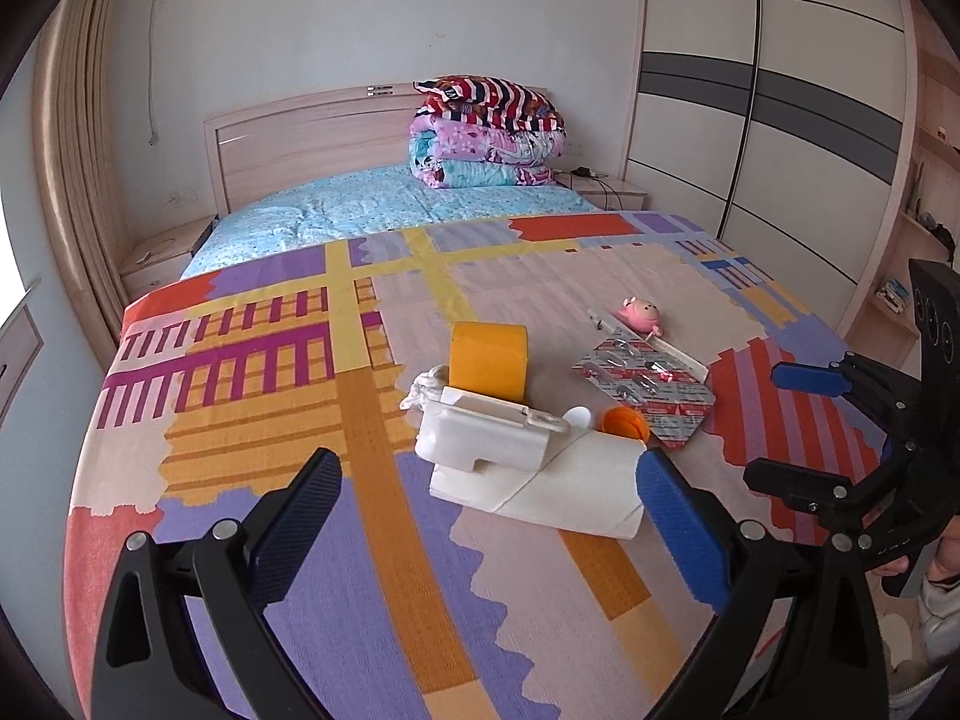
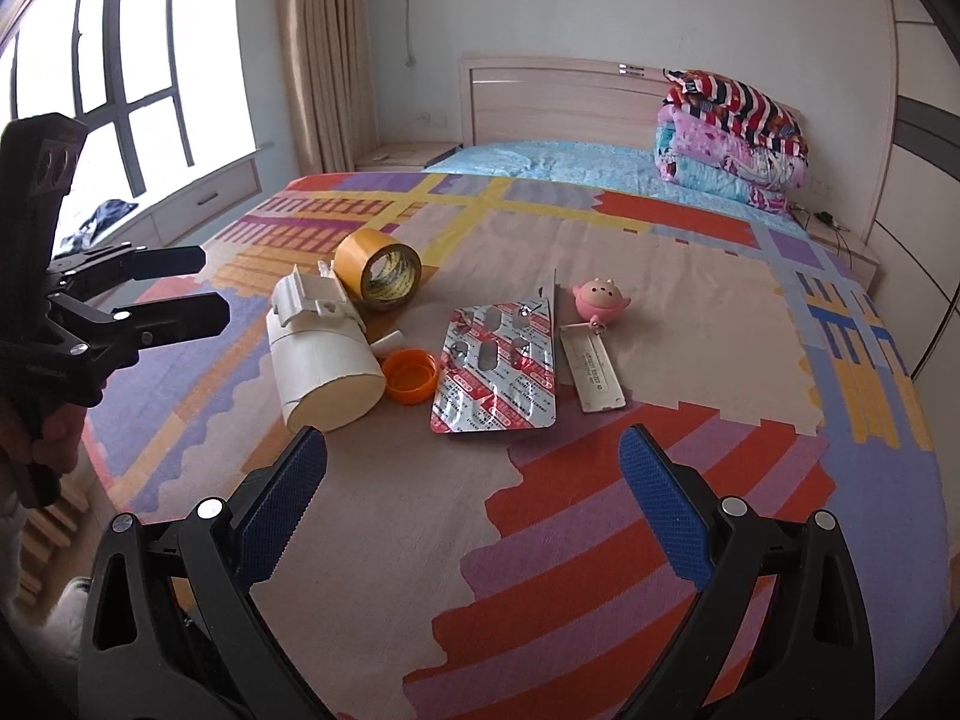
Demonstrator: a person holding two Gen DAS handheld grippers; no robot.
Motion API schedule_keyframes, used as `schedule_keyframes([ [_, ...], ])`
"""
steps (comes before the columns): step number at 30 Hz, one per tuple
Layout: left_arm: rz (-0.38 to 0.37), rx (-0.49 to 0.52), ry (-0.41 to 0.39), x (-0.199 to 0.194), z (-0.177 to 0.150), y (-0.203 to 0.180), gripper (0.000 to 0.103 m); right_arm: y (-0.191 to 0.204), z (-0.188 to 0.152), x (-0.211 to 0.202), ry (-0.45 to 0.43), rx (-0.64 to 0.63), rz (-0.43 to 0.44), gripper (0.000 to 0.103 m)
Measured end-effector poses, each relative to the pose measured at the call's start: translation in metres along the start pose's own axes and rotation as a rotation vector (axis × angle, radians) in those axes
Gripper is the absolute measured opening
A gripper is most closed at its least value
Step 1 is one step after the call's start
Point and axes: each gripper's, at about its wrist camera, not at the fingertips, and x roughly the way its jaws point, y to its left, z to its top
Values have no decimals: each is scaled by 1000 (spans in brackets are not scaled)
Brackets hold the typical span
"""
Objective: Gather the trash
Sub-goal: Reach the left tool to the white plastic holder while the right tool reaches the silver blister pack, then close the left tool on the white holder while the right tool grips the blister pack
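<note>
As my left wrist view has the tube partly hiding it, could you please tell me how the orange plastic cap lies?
Observer: The round orange plastic cap lies open side up, between the white cardboard tube and the silver-and-red blister pack.
Operator: Thank you. Is the tape's core free?
Observer: Yes, the brown tape roll shows an open hole with a printed lining and nothing inside.
Operator: And the left tongs?
Observer: The left tongs are open and hold nothing, left of the tube.
</note>
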Motion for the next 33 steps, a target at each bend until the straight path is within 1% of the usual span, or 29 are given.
schedule_keyframes([
  [2,-3,9,17,9,2,1,95,0,2,6,13,-14,-17,98],
  [4,-12,10,28,16,5,2,92,-1,4,13,25,-14,-22,98],
  [6,-18,15,38,23,7,4,86,0,7,17,39,-25,-34,98],
  [8,-21,19,46,28,8,4,84,1,10,21,48,-39,-42,98],
  [10,-21,26,58,34,8,4,79,1,12,25,60,-47,-44,98],
  [12,-22,35,67,37,9,5,74,2,13,30,72,-57,-49,97],
  [13,-22,41,71,39,9,5,72,2,13,32,78,-60,-49,94],
  [14,-24,44,73,41,9,5,68,2,14,34,84,-60,-48,89],
  [15,-30,47,75,42,8,5,62,2,14,36,89,-61,-46,87],
  [16,-36,49,76,42,8,5,59,3,14,38,92,-61,-46,86],
  [17,-39,53,76,43,8,5,58,2,14,39,95,-59,-47,86],
  [20,-48,58,67,43,9,5,57,1,16,43,102,-51,-45,75],
  [21,-51,63,66,43,9,5,57,1,16,45,109,-48,-46,69],
  [22,-51,69,65,43,9,4,57,0,16,46,116,-44,-44,65],
  [23,-54,72,63,42,9,4,56,-1,16,47,119,-35,-40,58],
  [25,-56,70,53,40,9,4,53,-5,15,45,109,-17,-35,57],
  [26,-54,71,43,37,10,4,47,-5,15,44,106,-12,-34,57],
  [27,-58,69,31,34,11,4,33,-5,15,43,102,-7,-33,57],
  [30,-54,60,31,30,14,6,23,-6,15,40,91,4,-31,57],
  [33,-51,63,38,29,11,7,22,-6,14,34,81,13,-22,57],
])
